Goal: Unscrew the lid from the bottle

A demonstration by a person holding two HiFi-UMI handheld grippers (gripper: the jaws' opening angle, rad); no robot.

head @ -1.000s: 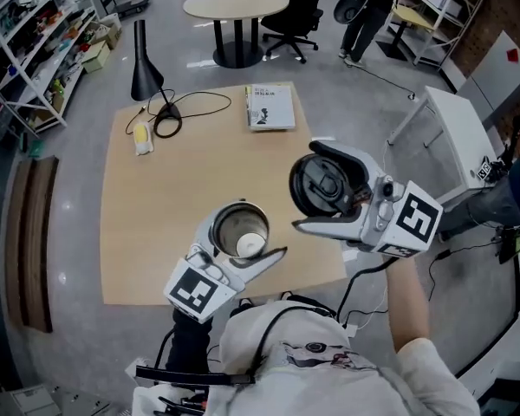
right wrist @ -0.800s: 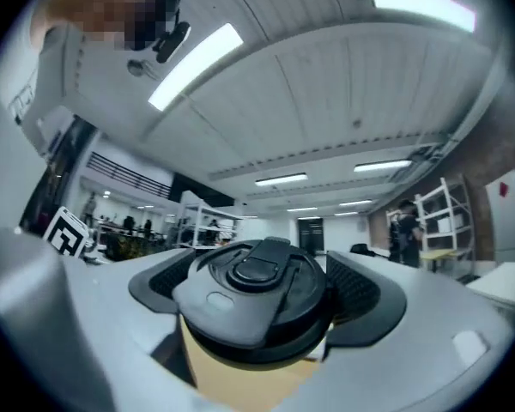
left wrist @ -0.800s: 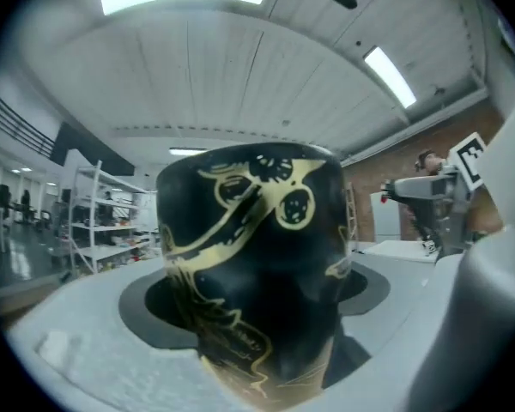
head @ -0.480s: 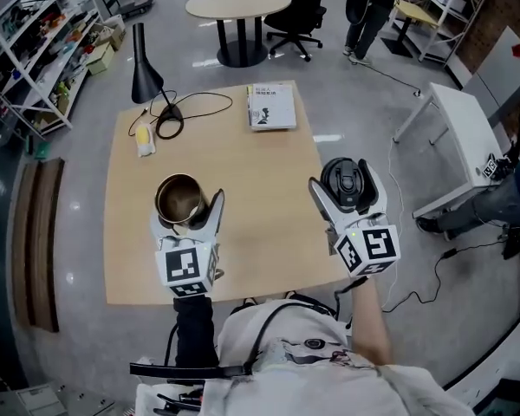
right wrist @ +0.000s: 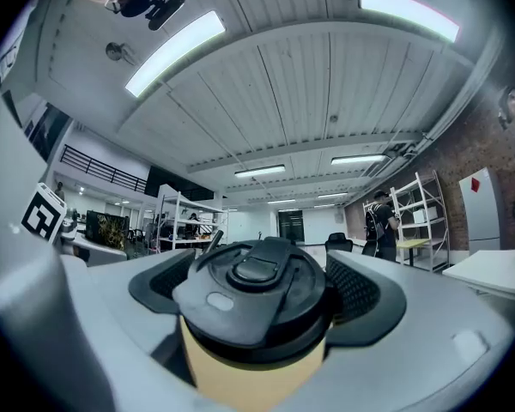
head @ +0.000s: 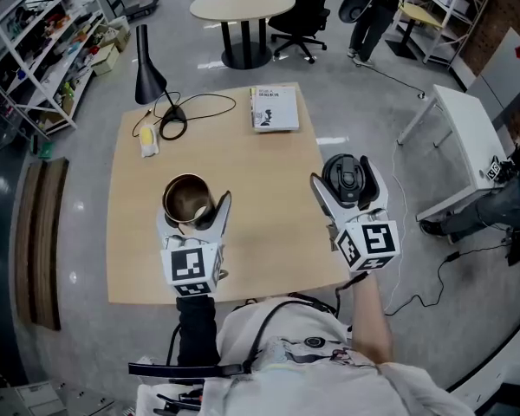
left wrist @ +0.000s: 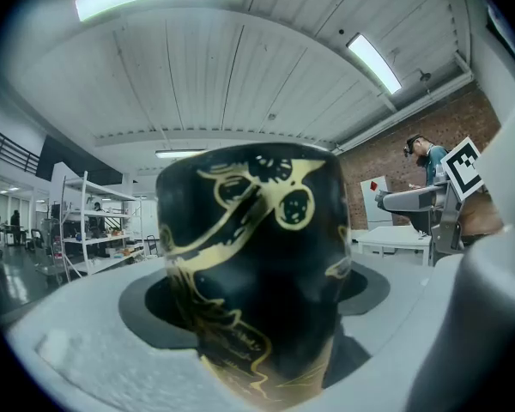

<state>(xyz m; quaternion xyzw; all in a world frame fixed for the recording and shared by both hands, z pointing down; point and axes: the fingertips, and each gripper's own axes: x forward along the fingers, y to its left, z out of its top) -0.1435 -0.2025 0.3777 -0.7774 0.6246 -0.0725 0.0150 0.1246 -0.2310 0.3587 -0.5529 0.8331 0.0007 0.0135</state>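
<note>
A black lamp and a small yellow thing sit by the far left corner of the worktop. Closer to the near edge, left of the middle, the left gripper is clamped on the bottle. The bottle stands upright with its mouth open. It is black with gold swirls that I cannot read as words. The middle of the worktop is open wood with room to move. A white book lies at the far edge, its print too small to read. At the right edge, the right gripper is clamped on the black lid, well apart from the bottle.
</note>
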